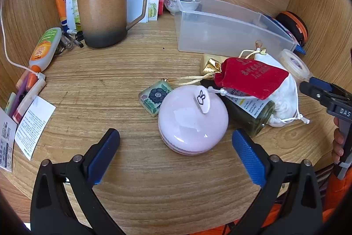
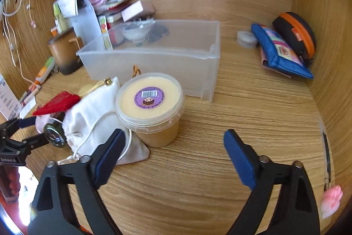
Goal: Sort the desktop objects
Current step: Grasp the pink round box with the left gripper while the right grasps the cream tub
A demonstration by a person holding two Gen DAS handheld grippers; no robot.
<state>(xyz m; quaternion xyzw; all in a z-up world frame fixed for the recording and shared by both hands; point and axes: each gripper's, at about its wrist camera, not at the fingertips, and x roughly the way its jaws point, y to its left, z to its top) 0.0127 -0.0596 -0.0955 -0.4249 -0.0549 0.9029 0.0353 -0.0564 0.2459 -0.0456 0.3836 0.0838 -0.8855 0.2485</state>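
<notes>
My left gripper (image 1: 176, 147) is open, its blue pads on either side of a round pink case (image 1: 192, 119) lying on the wood desk, not touching it. Beside the case lie a green flower tile (image 1: 155, 97), a red velvet pouch (image 1: 253, 78), a white drawstring bag (image 1: 283, 98) and a dark green jar (image 1: 255, 113). My right gripper (image 2: 173, 153) is open and empty just in front of a lidded tub of beige paste (image 2: 150, 102), beside the white bag (image 2: 92, 116). A clear plastic bin (image 2: 154, 58) stands behind; it also shows in the left wrist view (image 1: 222, 30).
A brown lidded mug (image 1: 103, 14), tubes, pens and papers crowd the left (image 1: 44, 47). A blue pouch (image 2: 279, 52), an orange-striped black case (image 2: 294, 34) and a small round tin (image 2: 246, 37) lie at the right wall. Wooden walls enclose the desk.
</notes>
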